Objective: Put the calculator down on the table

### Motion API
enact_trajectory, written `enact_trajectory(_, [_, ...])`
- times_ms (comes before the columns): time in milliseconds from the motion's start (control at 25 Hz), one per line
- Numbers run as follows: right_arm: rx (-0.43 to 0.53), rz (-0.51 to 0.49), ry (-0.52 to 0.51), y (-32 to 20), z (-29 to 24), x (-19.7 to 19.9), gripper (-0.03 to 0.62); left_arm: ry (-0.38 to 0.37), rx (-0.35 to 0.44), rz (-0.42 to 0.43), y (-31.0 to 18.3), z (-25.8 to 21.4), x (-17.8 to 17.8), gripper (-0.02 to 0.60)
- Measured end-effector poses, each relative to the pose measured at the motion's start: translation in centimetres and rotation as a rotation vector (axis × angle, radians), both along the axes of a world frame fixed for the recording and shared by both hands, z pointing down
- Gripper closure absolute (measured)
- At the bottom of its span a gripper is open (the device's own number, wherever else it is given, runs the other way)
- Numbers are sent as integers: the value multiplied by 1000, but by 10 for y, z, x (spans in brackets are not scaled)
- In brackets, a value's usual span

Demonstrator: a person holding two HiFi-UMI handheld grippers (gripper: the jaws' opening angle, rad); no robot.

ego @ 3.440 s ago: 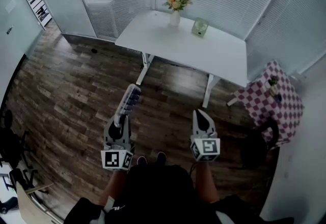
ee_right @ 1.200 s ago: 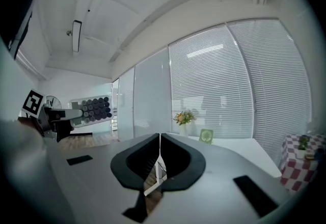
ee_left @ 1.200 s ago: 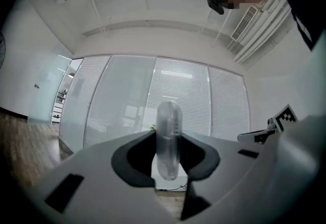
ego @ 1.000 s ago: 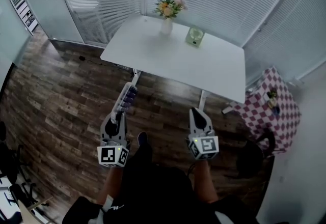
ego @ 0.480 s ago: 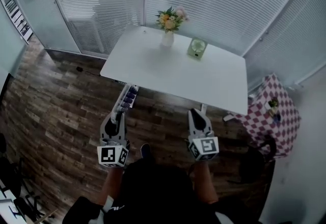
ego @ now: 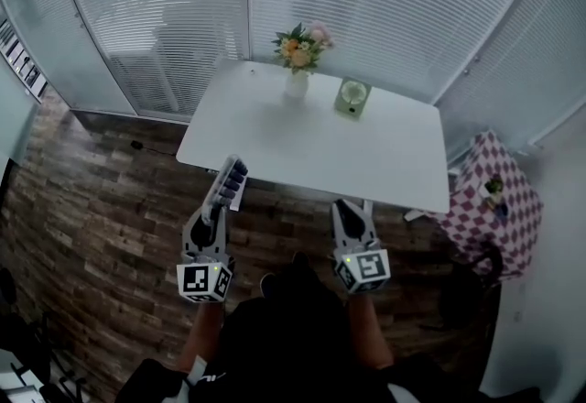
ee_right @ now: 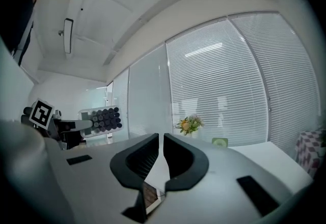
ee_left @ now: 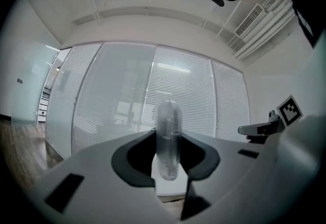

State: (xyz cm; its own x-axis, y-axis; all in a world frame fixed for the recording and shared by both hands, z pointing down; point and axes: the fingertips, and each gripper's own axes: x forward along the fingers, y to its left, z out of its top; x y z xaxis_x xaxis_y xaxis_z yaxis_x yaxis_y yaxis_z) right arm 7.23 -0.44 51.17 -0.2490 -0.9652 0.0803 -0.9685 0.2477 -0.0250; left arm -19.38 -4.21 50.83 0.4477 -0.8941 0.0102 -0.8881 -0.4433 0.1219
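Note:
The calculator (ego: 227, 185), a pale slab with dark round keys, stands edge-up in my left gripper (ego: 216, 207), which is shut on its lower end. In the left gripper view the calculator (ee_left: 168, 139) shows edge-on between the jaws of that gripper (ee_left: 167, 152). Its keys face the right gripper view (ee_right: 100, 120). It hangs over the floor, with its tip at the near edge of the white table (ego: 320, 143). My right gripper (ego: 346, 209) is level beside it, just short of the table, and its jaws (ee_right: 159, 150) are shut on nothing.
A vase of flowers (ego: 298, 49) and a small green object (ego: 352, 96) stand at the table's far side, by the blinds. A stool with a checkered cloth (ego: 490, 195) is to the right. Dark wood floor (ego: 101, 200) lies to the left.
Both grippers have travelled forward with the person. The table has come nearer, and the calculator's tip now reaches its near edge. The grip is unchanged.

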Motion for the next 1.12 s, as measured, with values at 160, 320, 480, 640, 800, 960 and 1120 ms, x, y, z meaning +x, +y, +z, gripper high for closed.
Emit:
enact_trajectory(160, [-18,18,-1,-26,7,5,586,-2,-6,5,-24,4,5,480])
enact_trajectory(320, [2,-1,6,-61,6,6,586,-11,16,3,-55,4,8,480])
enact_trajectory(480, [8,-34,-9,-101,4,8,586,-10,24,-14,-90,-6,16,480])
enact_trajectory(640, [9,-50,1,-135,0,14,586,-21,33,-19,-121,-2,23,480])
enact_trajectory(800, [28,-76,7,-166,-7,18,586,-33,37,-34,-148,-6,28,480])
enact_trajectory(960, [14,-77,5,-193,-6,27,586,-34,28,-34,-174,-6,38,480])
enact_trajectory(1120, [-2,-84,-3,-209,1,34,586,-43,16,-34,-187,-3,44,480])
